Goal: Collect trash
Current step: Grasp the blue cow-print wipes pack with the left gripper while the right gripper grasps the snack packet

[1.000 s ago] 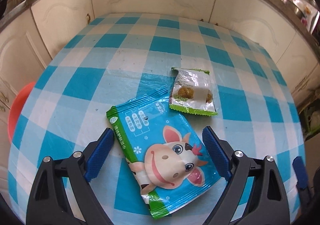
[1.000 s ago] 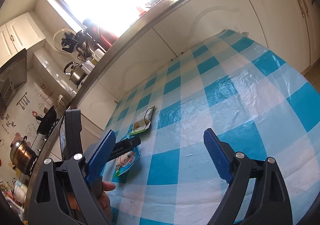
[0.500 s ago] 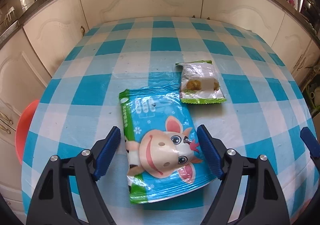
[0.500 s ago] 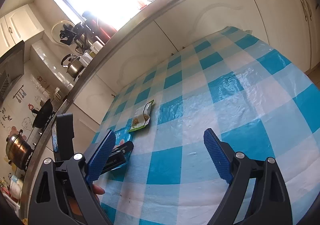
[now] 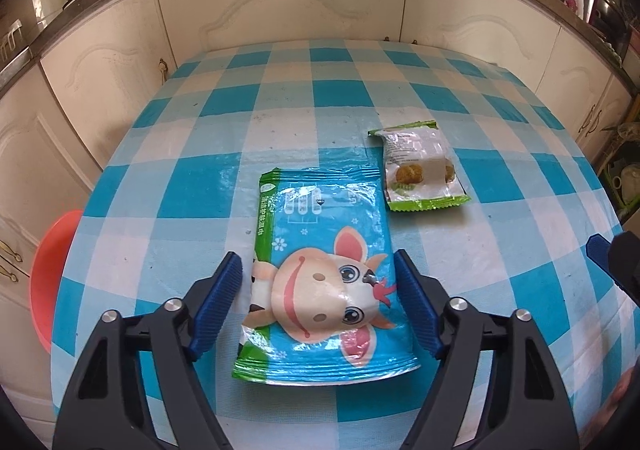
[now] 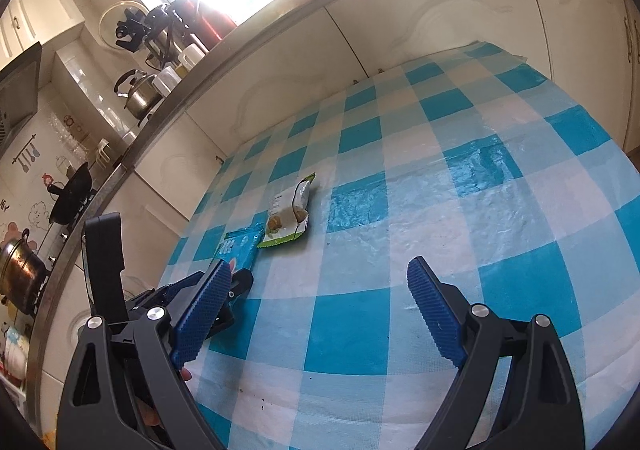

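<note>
1. Left wrist view: table (image 5: 168,154) w/ blue-white check cloth filled most of frame; cupboard doors behind along top, red basin (image 5: 50,274) at left edge, partly hidden below table rim.
2. Cow-print wet-wipe pack (image 5: 320,270) lay flat at lower centre, its near end betw. the blue pads of left gripper (image 5: 318,302). Jaws stood wide, one each side of pack, not seen touching it.
3. Small green snack wrapper (image 5: 420,166) sat just up-right of the pack, close to its top corner, prob. not overlapping.
4. Right wrist view: right gripper (image 6: 318,314) hung over bare cloth at lower centre, jaws wide, holding nothing; both wrappers in left-middle of that frame.
5. Risks (judgement): pack is flat and slick, so pads closing across its width may slide over the film or buckle it w/o lifting. Could also snag the cloth, or shove the pack into the snack wrapper.
6. Room: open cloth right and beyond; table rim close at left and bottom, so a pushed pack could slip off.
</note>
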`<state>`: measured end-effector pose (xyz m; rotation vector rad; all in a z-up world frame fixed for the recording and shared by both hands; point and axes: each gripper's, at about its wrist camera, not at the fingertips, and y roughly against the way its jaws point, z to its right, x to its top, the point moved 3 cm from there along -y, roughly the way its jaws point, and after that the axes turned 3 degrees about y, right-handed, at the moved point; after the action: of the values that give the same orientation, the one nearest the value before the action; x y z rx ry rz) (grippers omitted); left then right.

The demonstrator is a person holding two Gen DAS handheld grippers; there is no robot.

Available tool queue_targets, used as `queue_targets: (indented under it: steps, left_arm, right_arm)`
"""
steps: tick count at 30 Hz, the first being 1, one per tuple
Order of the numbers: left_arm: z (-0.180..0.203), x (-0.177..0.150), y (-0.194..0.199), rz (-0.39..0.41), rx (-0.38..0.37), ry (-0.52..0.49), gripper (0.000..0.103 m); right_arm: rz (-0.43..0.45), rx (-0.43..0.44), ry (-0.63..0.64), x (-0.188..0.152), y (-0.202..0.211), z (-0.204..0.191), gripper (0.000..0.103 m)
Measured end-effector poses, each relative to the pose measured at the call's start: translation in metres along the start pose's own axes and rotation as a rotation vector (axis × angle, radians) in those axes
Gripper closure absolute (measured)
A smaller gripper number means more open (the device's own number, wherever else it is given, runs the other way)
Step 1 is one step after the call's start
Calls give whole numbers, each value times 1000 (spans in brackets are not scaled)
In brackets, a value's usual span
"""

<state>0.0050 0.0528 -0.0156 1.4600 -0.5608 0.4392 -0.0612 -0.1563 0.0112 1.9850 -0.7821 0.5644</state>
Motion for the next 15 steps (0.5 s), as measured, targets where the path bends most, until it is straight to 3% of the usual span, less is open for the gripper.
queue_targets:
  steps: [1,7,15]
  left_arm:
    - [-1,0,0,3,1,2,36]
    - [-10,2,2,13,-35,19,40]
    - [-19,3,3,19,-86,39,43]
  right_arm:
    - [-11,-5,9,2,-3,-2,14]
    - [-101,-28,47,11,-30,-14,14]
    - [-142,-79,164,34,-71,-35,14]
